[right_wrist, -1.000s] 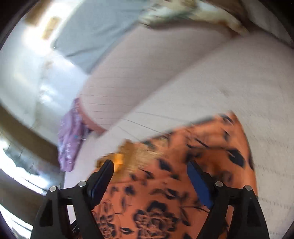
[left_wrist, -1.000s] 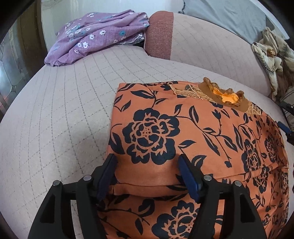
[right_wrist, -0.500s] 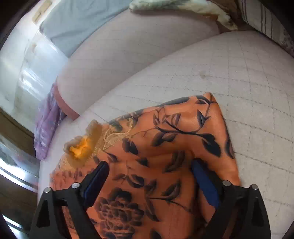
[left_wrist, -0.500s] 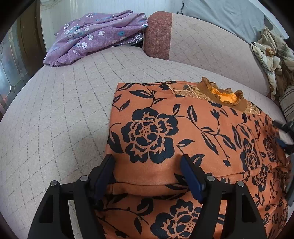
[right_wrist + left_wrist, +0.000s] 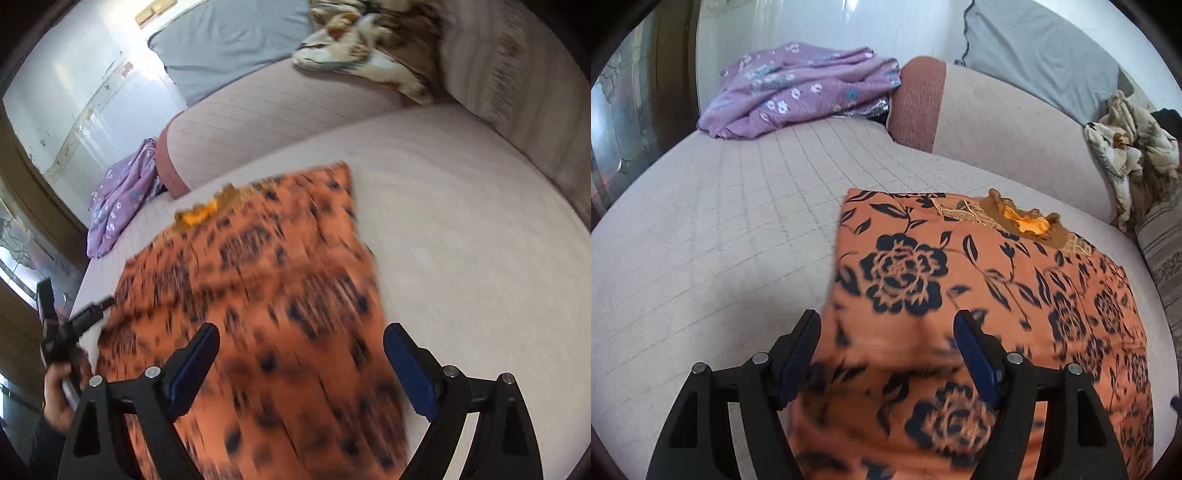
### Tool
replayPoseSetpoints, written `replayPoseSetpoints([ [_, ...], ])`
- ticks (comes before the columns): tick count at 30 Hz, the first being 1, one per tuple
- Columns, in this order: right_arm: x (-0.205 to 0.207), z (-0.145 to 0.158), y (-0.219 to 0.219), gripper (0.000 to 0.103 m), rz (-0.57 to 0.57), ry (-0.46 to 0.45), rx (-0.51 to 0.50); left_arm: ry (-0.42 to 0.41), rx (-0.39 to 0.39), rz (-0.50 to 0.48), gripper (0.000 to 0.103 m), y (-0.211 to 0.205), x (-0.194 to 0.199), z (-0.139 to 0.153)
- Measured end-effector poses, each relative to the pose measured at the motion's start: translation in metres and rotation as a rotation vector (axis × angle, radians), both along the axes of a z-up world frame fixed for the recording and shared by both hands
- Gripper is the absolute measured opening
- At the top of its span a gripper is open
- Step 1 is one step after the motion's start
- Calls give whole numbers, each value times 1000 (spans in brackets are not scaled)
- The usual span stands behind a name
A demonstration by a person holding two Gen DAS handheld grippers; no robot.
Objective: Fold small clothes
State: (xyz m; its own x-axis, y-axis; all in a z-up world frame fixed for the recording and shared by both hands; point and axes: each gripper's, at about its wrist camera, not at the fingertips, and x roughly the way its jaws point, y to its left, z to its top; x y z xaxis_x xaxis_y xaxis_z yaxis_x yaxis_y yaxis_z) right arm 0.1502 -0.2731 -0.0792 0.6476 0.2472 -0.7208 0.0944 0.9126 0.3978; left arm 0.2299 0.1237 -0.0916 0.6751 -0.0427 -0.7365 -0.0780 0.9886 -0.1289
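An orange garment with black flowers point(image 5: 979, 295) lies folded flat on the pale quilted sofa seat point(image 5: 701, 240). Its embroidered neckline point(image 5: 1023, 221) points toward the backrest. My left gripper point(image 5: 888, 354) is open and empty, raised over the garment's near left edge. My right gripper point(image 5: 301, 362) is open and empty, above the garment point(image 5: 266, 280), which is blurred in this view. The left gripper point(image 5: 74, 325) and the hand holding it show at the left edge of the right wrist view.
A purple flowered cloth point(image 5: 798, 92) lies at the far left corner of the sofa. A cream patterned cloth point(image 5: 1126, 140) is heaped at the right by a striped cushion point(image 5: 1163, 258). A grey pillow point(image 5: 1041, 59) rests on the backrest point(image 5: 997, 125).
Both grippers have lifted and drawn back from the garment. The right gripper, which straddled the garment's right corner, is now higher and farther from it. The garment stays flat.
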Motion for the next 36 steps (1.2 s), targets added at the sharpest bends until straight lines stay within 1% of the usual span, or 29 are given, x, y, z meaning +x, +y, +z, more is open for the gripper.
replayPoseSetpoints([
  [2,-35,-10,-17,92,-1,43,22,27,1,-8,75,3,-16,5],
  [4,-60,-14,-34,92,-18,53,19,42,-33,-8,75,9,-42,13],
  [6,-75,-18,-47,92,-24,73,53,70,-76,-23,75,16,-71,19],
  [8,-83,-20,-57,92,-28,102,77,92,-120,-34,76,24,-104,24],
  [12,-95,-29,-69,92,15,160,117,162,-143,-32,77,32,-157,19],
  [15,-107,-37,-74,92,29,184,165,217,-199,-27,77,37,-184,11],
  [17,-116,-37,-74,92,48,176,190,233,-197,-7,77,39,-200,6],
  [19,-122,-37,-69,92,78,178,194,253,-206,19,77,43,-211,1],
  [21,-126,-39,-63,92,114,193,185,292,-231,46,77,47,-219,-7],
  [23,-128,-40,-59,92,138,207,174,313,-240,55,77,49,-222,-12],
  [25,-129,-42,-54,92,164,220,163,318,-224,40,77,48,-225,-14],
  [26,-128,-42,-51,90,177,228,157,331,-200,29,77,44,-224,-16],
  [27,-128,-43,-50,84,184,234,154,344,-191,21,76,41,-224,-17],
  [29,-127,-47,-44,79,202,259,143,355,-190,25,76,39,-224,-22],
  [30,-127,-48,-43,76,207,264,140,355,-174,37,75,39,-224,-22],
  [33,-129,-50,-40,76,212,281,123,337,-160,58,74,41,-226,-21],
  [35,-130,-50,-37,75,220,283,116,344,-142,67,74,42,-227,-23],
  [36,-130,-51,-37,73,221,285,111,360,-126,70,68,42,-226,-27],
])
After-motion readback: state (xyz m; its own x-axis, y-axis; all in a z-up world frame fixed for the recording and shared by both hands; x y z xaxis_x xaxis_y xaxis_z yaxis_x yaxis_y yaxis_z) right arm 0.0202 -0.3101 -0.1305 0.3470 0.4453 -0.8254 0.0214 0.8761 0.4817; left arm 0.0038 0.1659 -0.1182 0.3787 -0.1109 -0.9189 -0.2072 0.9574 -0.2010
